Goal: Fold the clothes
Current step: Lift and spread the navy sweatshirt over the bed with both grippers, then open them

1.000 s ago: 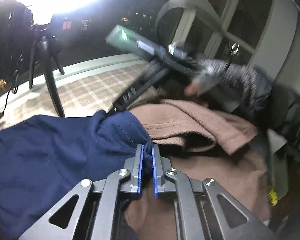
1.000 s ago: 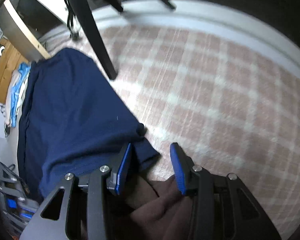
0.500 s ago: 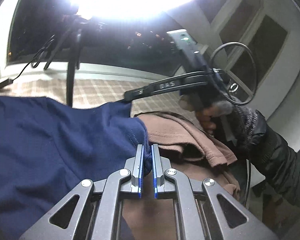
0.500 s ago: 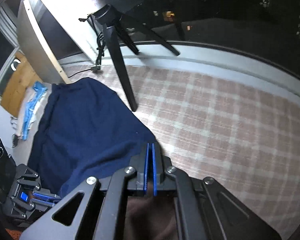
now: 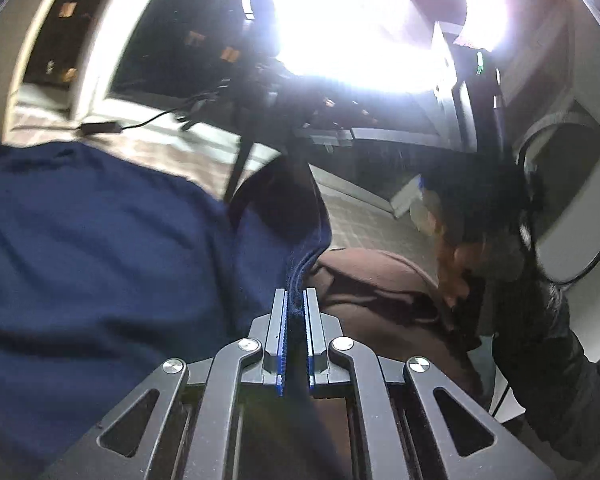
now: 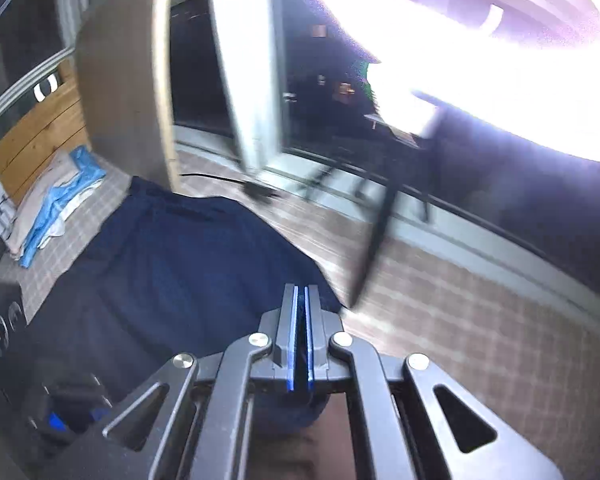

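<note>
Navy garment (image 6: 172,268) lies spread on the checked tabletop (image 6: 480,320), its long axis running from the grippers toward the far window. Bare checked surface lies open to its right, up to the pale ledge. A brown garment (image 5: 380,284) lies bunched beside it. Left gripper (image 5: 295,312) jaws clench the navy edge. Right gripper (image 6: 301,320) jaws, nearly together, pinch its near corner.

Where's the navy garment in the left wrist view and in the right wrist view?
Left wrist: navy garment fills the left half, its edge pinched in the left tongs.
Right wrist: it spreads centre-left, running under the right tongs.
Shared landmark: black tripod leg on the checked cloth.
</note>
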The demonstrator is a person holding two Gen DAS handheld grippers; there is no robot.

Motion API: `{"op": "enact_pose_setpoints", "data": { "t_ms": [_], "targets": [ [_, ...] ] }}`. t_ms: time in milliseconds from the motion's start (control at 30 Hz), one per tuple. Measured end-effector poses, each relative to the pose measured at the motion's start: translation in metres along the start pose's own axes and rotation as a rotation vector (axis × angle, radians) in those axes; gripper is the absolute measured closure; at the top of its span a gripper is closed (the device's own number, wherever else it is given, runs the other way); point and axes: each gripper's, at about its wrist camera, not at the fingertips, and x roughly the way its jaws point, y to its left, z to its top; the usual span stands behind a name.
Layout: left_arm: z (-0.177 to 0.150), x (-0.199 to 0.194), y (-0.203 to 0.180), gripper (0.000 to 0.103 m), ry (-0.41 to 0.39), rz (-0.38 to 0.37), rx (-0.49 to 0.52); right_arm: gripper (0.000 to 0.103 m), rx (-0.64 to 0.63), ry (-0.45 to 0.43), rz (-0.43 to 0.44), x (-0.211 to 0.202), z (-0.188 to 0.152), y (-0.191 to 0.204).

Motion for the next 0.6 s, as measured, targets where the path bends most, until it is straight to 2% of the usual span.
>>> {"op": "enact_pose_setpoints", "data": {
  "t_ms": [100, 167, 200, 233, 267, 300, 333, 400, 433, 533, 600],
  "targets": [
    [-0.008, -0.013, 0.017, 0.096, -0.025, 0.031, -0.06, 0.1, -0.065, 0.001, 0.014, 0.021, 0.022, 0.035],
    [-0.014, -0.017, 0.038, 0.096, -0.028, 0.078, -0.137, 0.099, -0.12, 0.076, 0.035, 0.05, 0.032, 0.057],
    [-0.02, -0.018, 0.05, 0.096, 0.0, 0.097, -0.19, 0.099, -0.147, 0.115, 0.046, 0.065, 0.036, 0.068],
    [-0.024, -0.018, 0.062, 0.096, 0.026, 0.117, -0.235, 0.095, -0.174, 0.153, 0.057, 0.08, 0.041, 0.079],
    [-0.027, -0.018, 0.071, 0.096, 0.042, 0.134, -0.27, 0.092, -0.176, 0.171, 0.01, 0.087, 0.041, 0.084],
    [-0.029, -0.023, 0.076, 0.096, 0.043, 0.14, -0.288, 0.087, -0.169, 0.163, 0.0, 0.084, 0.04, 0.085],
    [-0.03, -0.029, 0.08, 0.093, 0.039, 0.143, -0.3, 0.078, -0.147, 0.138, 0.013, 0.073, 0.037, 0.08],
    [-0.032, -0.042, 0.083, 0.083, 0.027, 0.146, -0.305, 0.065, -0.1, 0.088, 0.042, 0.05, 0.032, 0.07],
    [-0.031, -0.05, 0.081, 0.08, 0.016, 0.144, -0.29, 0.064, -0.076, 0.071, 0.036, 0.037, 0.029, 0.062],
    [-0.027, -0.056, 0.068, 0.079, 0.022, 0.127, -0.24, 0.064, -0.074, 0.074, 0.013, 0.011, 0.012, 0.046],
    [-0.027, -0.055, 0.055, 0.079, 0.037, 0.094, -0.22, 0.065, -0.07, 0.152, 0.025, 0.017, -0.003, 0.042]
  ]
}}
